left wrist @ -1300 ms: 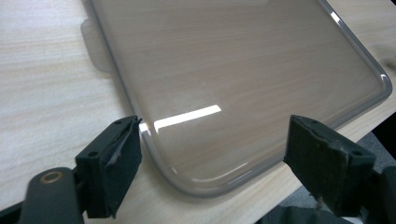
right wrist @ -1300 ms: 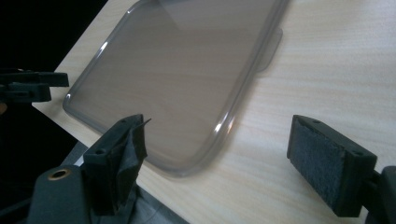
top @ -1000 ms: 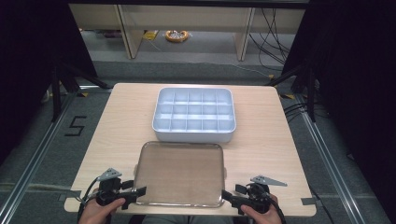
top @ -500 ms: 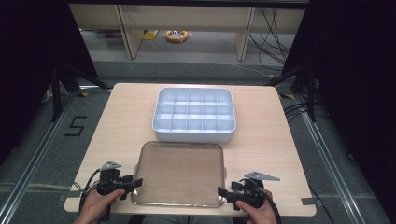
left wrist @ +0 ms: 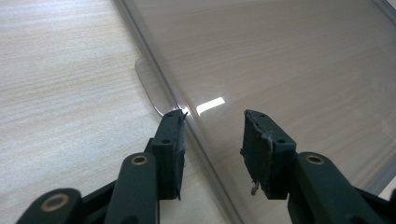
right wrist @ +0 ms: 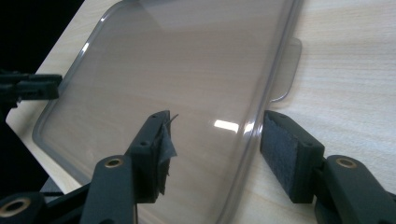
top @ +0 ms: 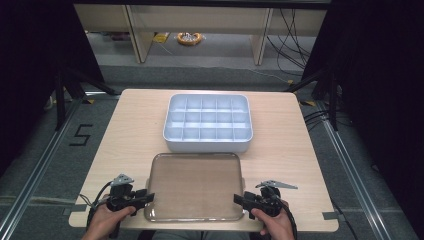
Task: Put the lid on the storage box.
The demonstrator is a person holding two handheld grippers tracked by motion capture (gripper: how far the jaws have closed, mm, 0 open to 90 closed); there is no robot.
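1. A clear lid (top: 194, 186) lies flat on the wooden surface (top: 125, 130) at 6 o'clock, just short of the empty compartment box (top: 208, 122) at 12.
2. Your left tongs (top: 145, 198) gape open astride the lid's 9 o'clock rim; your right tongs (top: 239, 199) gape open astride its 3 o'clock rim.
3. Nothing is gripped yet. Clamping, lifting and covering the box likely remain.
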